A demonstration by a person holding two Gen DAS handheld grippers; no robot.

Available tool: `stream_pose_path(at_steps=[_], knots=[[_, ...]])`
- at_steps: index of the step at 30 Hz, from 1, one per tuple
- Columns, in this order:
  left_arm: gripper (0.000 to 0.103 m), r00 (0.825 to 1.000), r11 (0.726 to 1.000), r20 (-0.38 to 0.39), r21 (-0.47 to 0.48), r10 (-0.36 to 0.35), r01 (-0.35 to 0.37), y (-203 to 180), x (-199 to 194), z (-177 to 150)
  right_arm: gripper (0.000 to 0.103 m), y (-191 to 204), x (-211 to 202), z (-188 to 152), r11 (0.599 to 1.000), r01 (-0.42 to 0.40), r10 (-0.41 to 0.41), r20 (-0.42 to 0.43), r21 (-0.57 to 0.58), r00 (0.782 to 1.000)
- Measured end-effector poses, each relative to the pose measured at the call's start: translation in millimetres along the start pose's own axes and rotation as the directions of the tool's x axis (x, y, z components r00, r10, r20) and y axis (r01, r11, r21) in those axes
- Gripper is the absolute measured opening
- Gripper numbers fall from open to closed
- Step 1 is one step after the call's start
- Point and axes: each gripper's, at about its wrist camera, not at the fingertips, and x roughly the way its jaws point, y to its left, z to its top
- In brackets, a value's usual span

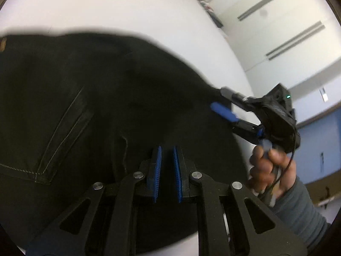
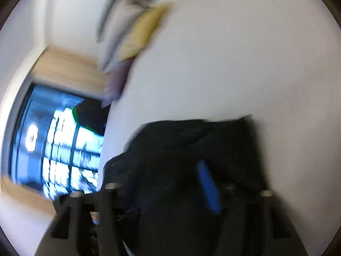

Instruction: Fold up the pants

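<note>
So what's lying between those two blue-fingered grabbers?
Only black pants cloth, in the left wrist view: it fills the stretch from the left gripper to the right gripper, which straddles its edge.

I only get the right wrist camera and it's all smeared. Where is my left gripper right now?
Observer: The left gripper is over the black pants, fingers slightly apart, with nothing visibly pinched.
Operator: Which part of the pants is that?
Observer: A slanted pocket with light stitching lies just to its left.
Operator: How does my right gripper look from there?
Observer: The right gripper sits at the pants' right edge with its fingers apart, over the white surface.
</note>
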Motion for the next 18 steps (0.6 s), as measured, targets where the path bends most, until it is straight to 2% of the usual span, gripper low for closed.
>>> stream_pose_path(at_steps=[1, 3, 4, 5, 6, 7, 8, 10, 11, 12, 13, 14, 16, 18], knots=[[0.011, 1.000, 1.000, 0.015, -0.009, -0.024, 0.024, 3, -2, -5, 0.000, -9, -2, 1, 1.000, 0.008, -0.008, 0.000, 0.028, 1.000], [0.011, 0.999, 1.000, 0.031, 0.005, -0.007, 0.007, 4, -10, -12, 0.002, -12, -14, -2, 1.000, -0.002, 0.001, 0.022, 0.025, 1.000], [0.011, 0.999, 1.000, 0.035, 0.018, 0.009, -0.010, 0, -9, -13, 0.012, -6, -23, -7, 1.000, 0.006, -0.006, 0.040, 0.002, 0.999], [0.011, 0.999, 0.999, 0.039, 0.033, 0.028, -0.030, -5, -8, -13, 0.037, -1, -32, -14, 1.000, -0.016, 0.016, 0.050, -0.004, 0.999], [0.011, 0.997, 0.997, 0.045, 0.052, 0.056, -0.058, -10, -8, -13, 0.050, 2, -42, -21, 0.997, -0.075, 0.075, 0.059, 0.003, 0.995], [0.011, 0.995, 0.994, 0.051, 0.070, 0.083, -0.086, -16, -8, -14, 0.066, 4, -50, -31, 0.987, -0.163, 0.162, 0.070, 0.013, 0.984], [0.011, 0.992, 0.989, 0.058, 0.087, 0.113, -0.118, -22, -8, -15, 0.070, 7, -52, -43, 0.976, -0.219, 0.217, 0.065, 0.010, 0.974], [0.011, 0.985, 0.979, 0.068, 0.116, 0.161, -0.168, -32, -8, -17, 0.070, 12, -43, -69, 0.967, -0.252, 0.252, -0.009, -0.017, 0.968], [0.011, 0.982, 0.975, 0.071, 0.126, 0.173, -0.181, -34, -7, -15, 0.068, 10, -36, -79, 0.975, -0.219, 0.217, -0.040, -0.039, 0.975], [0.011, 0.981, 0.973, 0.075, 0.131, 0.180, -0.189, -36, -6, -17, 0.058, 6, -32, -85, 0.982, -0.177, 0.174, -0.039, -0.067, 0.984], [0.011, 0.980, 0.973, 0.077, 0.130, 0.181, -0.190, -38, -5, -18, 0.036, 2, -36, -87, 0.986, -0.133, 0.133, -0.015, -0.098, 0.991], [0.011, 0.981, 0.974, 0.079, 0.126, 0.178, -0.187, -39, -6, -18, 0.024, -5, -38, -86, 0.991, -0.108, 0.107, -0.013, -0.084, 0.994], [0.011, 0.980, 0.974, 0.083, 0.122, 0.182, -0.191, -41, -9, -18, 0.022, -14, -48, -80, 0.998, -0.066, 0.066, -0.002, 0.005, 0.998], [0.011, 0.977, 0.972, 0.095, 0.124, 0.190, -0.201, -39, -20, -21, 0.037, -2, -65, -79, 0.999, 0.050, -0.049, 0.063, -0.017, 0.997]])
